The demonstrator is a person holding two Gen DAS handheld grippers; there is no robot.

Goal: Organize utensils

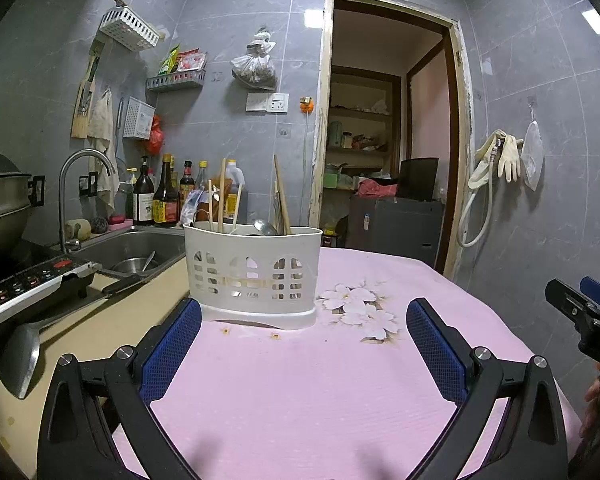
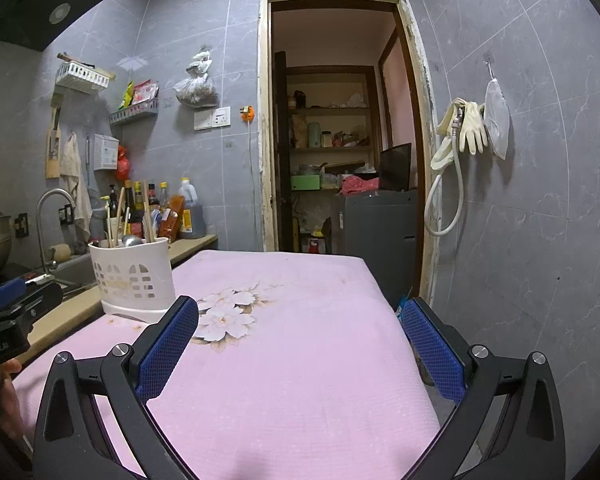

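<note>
A white slotted utensil holder stands on the pink flowered tablecloth, near its left edge. Several wooden chopsticks and a metal spoon stick up out of it. My left gripper is open just in front of the holder, with nothing between its blue pads. In the right wrist view the holder stands to the left, and my right gripper hangs open over the cloth, holding nothing. Each gripper shows at the edge of the other's view.
A steel sink with a tap, sauce bottles and an induction cooker line the counter on the left. A metal ladle lies at the counter edge. An open doorway is behind the table.
</note>
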